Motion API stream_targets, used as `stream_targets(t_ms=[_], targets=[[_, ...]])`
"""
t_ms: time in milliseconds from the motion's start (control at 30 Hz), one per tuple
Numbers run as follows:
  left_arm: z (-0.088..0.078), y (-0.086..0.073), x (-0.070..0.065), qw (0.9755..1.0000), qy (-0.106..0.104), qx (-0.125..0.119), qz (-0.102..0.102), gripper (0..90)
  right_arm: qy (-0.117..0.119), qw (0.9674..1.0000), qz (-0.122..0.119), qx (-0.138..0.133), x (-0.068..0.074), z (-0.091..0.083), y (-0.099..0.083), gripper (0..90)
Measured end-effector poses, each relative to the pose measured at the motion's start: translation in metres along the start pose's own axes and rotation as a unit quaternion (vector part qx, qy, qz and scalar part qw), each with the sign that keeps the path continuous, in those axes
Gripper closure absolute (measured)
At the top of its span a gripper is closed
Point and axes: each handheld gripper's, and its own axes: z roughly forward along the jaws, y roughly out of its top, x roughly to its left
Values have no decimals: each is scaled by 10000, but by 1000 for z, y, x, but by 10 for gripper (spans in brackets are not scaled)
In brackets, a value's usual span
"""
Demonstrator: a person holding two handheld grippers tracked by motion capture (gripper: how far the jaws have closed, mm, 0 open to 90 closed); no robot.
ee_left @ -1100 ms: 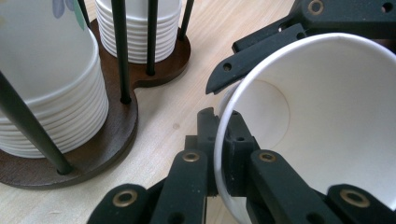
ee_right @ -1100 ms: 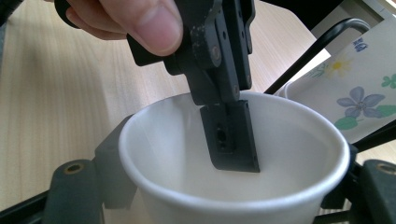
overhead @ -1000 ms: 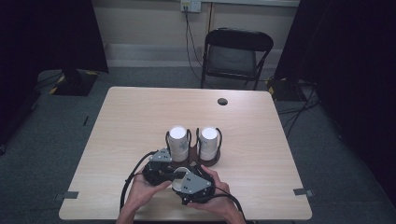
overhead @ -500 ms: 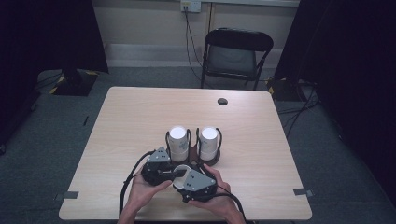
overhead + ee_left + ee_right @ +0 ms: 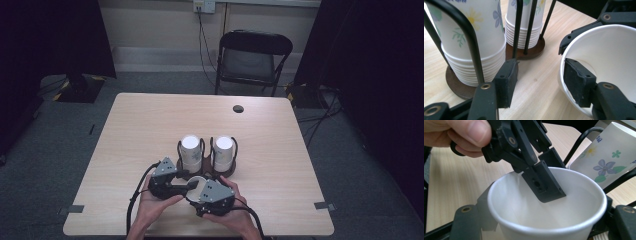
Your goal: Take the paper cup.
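A plain white paper cup point(image 5: 196, 181) sits low over the table's near edge between both grippers. My right gripper point(image 5: 546, 222) is shut on the paper cup point(image 5: 544, 205), one jaw on each side of its wall. My left gripper point(image 5: 540, 75) is open and its jaws have just been opening. One of its pads point(image 5: 577, 80) hangs inside the paper cup point(image 5: 606, 55), just clear of the wall, while the other stands outside, well off it. In the high view the left gripper point(image 5: 188, 184) comes from the left and the right gripper point(image 5: 200, 187) from the right.
Two stacks of flower-printed cups point(image 5: 191, 150) point(image 5: 223, 149) stand upside down in black wire holders on brown round bases, just beyond the grippers. A small dark hole point(image 5: 238, 108) marks the table's far side. A folding chair point(image 5: 252, 60) stands behind the table.
The left gripper's jaws have spread apart at the cup's rim. Both hands and the cup stay where they were.
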Motion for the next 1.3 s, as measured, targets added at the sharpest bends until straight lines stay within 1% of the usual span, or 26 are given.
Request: stream_targets(t_ms=[33,67,100,200,233,300,333,433,567,600,633,733,800,833,867,900,933,1000,1033,1067,1100,1133,1200,1233,1267,1300], targets=[[0,0,0,10000,0,0,0,399,0,10000,0,0,0,0,0,276],[0,0,0,10000,44,11,-12,399,4,10000,1,-1,0,0,0,276],[-1,0,-1,9999,107,-21,-15,372,4,10000,19,5,0,0,-1,276],[-1,-1,-1,9999,140,-49,8,334,-22,10000,12,-8,0,0,-1,275],[-2,-1,-1,9998,176,-67,53,334,-34,10000,5,-17,0,0,-1,276],[-3,-2,-1,9998,179,-99,66,311,-21,10000,43,-29,0,0,-2,275],[-3,-2,-1,9997,172,-162,29,300,-33,10000,57,-31,-1,0,-2,275],[-4,-2,-2,9995,218,-226,83,246,-48,9998,176,-84,-3,-2,-5,276],[-5,-2,-3,9992,218,-329,83,221,-68,9996,273,-95,-5,-4,-7,276],[-6,-4,-2,9991,190,-386,-44,221,-57,9993,363,-86,-7,-5,-8,277],[-6,-4,-2,9991,190,-386,-44,216,-57,9993,363,-86,-7,-5,-8,277],[-8,-7,0,9984,189,-524,-98,209,-78,9989,465,-41,-8,-6,-11,278],[-9,-8,0,9984,194,-527,-90,198,-87,9987,495,-29,-8,-6,-11,278],[-10,-9,0,9980,234,-585,-53,198,-95,9986,517,-22,-9,-6,-12,278],[-11,-10,0,9978,256,-618,-17,179,-101,9985,537,-14,-9,-6,-13,279],[-13,-11,1,9975,267,-651,-39,155,-111,9984,548,-6,-9,-7,-13,279],[-15,-13,2,9970,226,-743,-60,155,-125,9982,589,-15,-9,-7,-14,280],[-17,-14,4,9968,216,-774,-57,155,-123,9981,605,-17,-9,-7,-14,280],[-18,-15,4,9966,290,-768,-38,155,-123,9981,605,-17,-9,-7,-14,280],[-19,-16,4,9966,422,-703,8,155,-130,9980,614,-16,-9,-7,-14,280],[-19,-16,5,9967,500,-642,-13,157,-114,9978,654,-34,-10,-7,-15,280],[-20,-17,6,9963,564,-650,-52,157,-108,9975,690,-65,-11,-8,-15,280],[-22,-18,6,9944,828,-648,114,156,-129,9971,746,-97,-13,-9,-16,280],[-23,-20,7,9944,796,-694,99,156,-135,9969,763,-106,-13,-10,-16,280],[-25,-21,8,9943,711,-789,51,156,-146,9968,780,-112,-14,-10,-17,280],[-26,-23,10,9943,691,-815,0,155,-160,9967,789,-107,-15,-11,-18,280]])
